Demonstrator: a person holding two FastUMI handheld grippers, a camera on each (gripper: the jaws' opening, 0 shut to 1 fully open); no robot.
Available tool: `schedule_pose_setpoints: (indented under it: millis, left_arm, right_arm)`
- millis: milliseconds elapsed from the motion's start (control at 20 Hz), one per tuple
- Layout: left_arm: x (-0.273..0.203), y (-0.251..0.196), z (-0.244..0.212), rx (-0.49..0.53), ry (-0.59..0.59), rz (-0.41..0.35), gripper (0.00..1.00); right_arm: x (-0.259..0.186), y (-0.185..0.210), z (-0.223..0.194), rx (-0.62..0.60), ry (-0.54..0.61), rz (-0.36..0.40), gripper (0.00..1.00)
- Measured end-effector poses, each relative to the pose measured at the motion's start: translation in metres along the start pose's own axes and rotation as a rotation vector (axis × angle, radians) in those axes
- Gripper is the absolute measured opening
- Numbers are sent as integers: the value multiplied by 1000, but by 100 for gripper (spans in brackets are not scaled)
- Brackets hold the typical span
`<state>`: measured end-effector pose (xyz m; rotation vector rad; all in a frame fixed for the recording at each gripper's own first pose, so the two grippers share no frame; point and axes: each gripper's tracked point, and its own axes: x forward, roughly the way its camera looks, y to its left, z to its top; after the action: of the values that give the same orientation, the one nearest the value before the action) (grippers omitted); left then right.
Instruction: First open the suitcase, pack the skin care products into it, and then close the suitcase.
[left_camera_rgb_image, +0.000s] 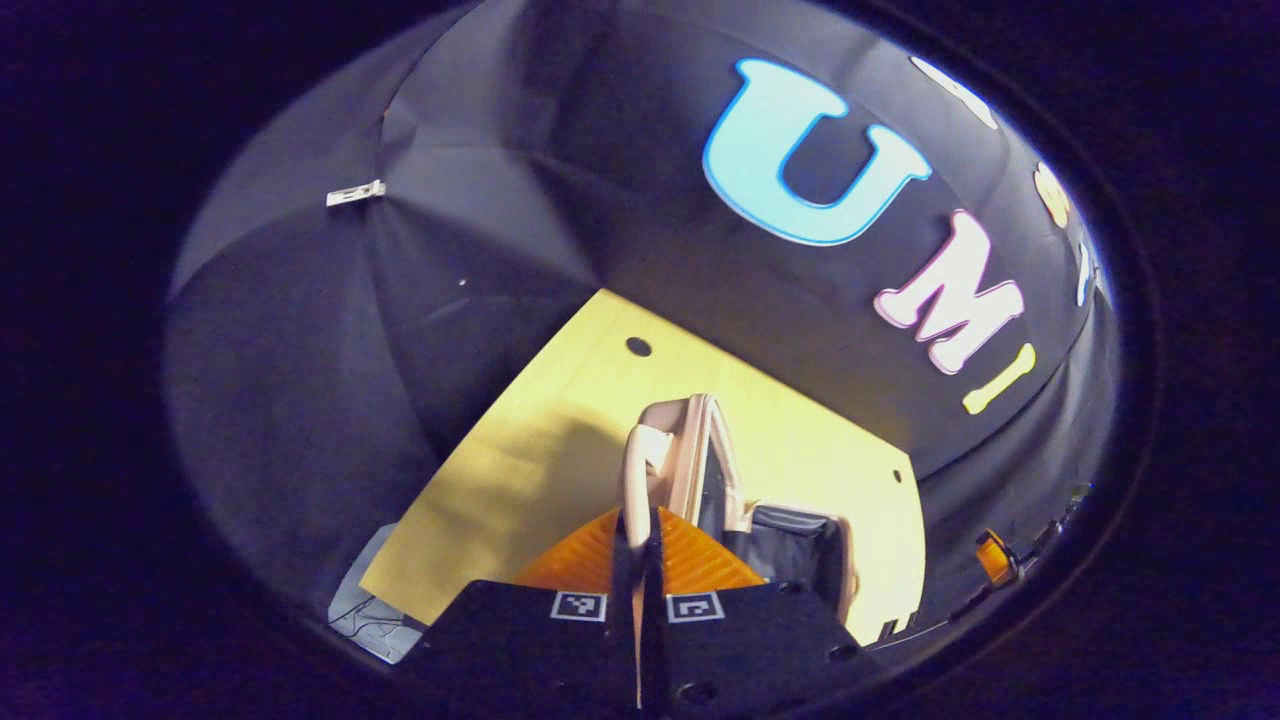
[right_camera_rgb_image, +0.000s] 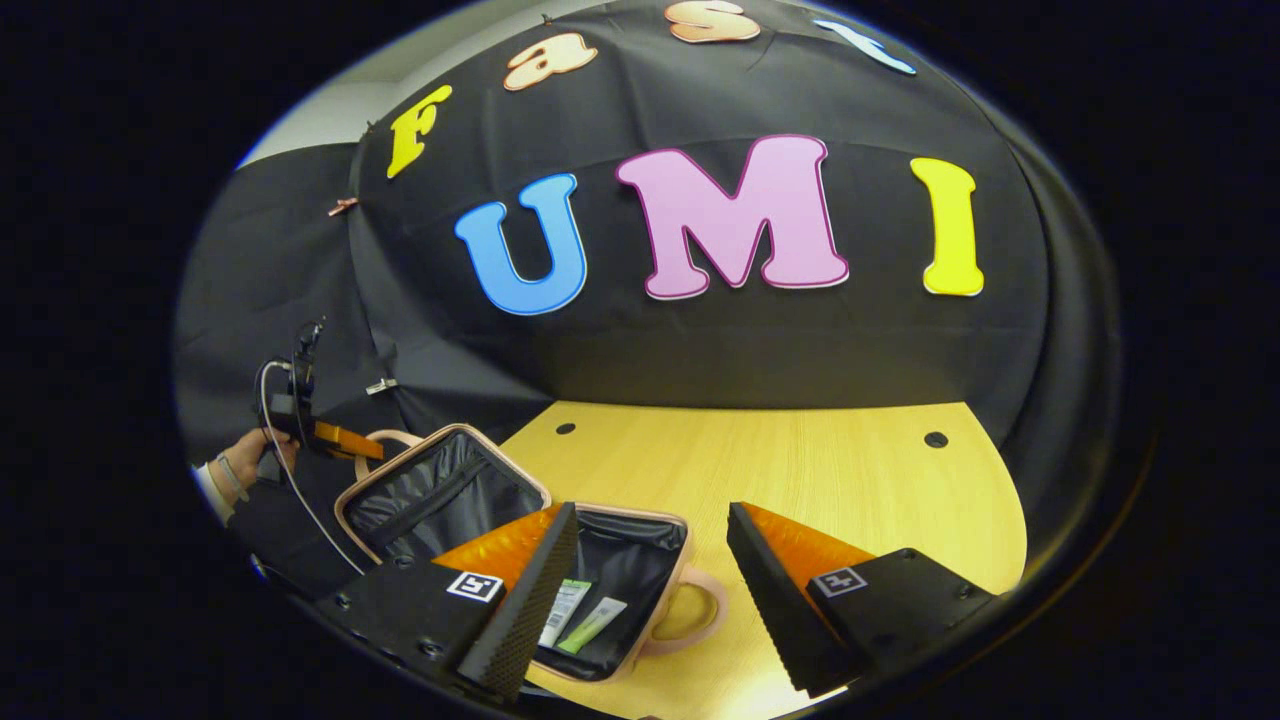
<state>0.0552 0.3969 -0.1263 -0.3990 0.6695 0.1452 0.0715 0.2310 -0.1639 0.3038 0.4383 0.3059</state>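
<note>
My left fingers (left_camera_rgb_image: 640, 545) are pinching the lid handle (left_camera_rgb_image: 640, 470) of the suitcase (right_camera_rgb_image: 610, 585), hand (right_camera_rgb_image: 245, 462) raised. My right gripper (right_camera_rgb_image: 650, 590) is hovering wide open over two tubes (right_camera_rgb_image: 580, 615) inside, on the table (right_camera_rgb_image: 800, 460).

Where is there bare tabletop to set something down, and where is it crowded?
Free: the wooden tabletop between the open suitcase and the black cloth wall. Crowded: the suitcase base, holding two tubes, and its raised lid, held by the left tool.

A pale wooden table (right_camera_rgb_image: 800, 470) with small dark holes carries the open pink suitcase (right_camera_rgb_image: 560, 560).
</note>
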Motion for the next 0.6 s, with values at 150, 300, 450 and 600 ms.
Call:
schedule_pose_setpoints:
  millis: [150,300,450,600]
  left_arm:
    - [-11,-76,-4,59,-25,-109,7]
    - [-11,-158,-22,146,-11,-201,7]
    - [3,-247,-73,217,66,-333,7]
    - [34,-310,-146,267,185,-407,8]
  right_arm:
    - [-10,-1,9,7,-24,30,96]
    - [-35,-11,18,12,-44,44,95]
    - [-68,-28,25,-3,-66,31,95]
    - [-99,-49,30,-30,-87,-11,95]
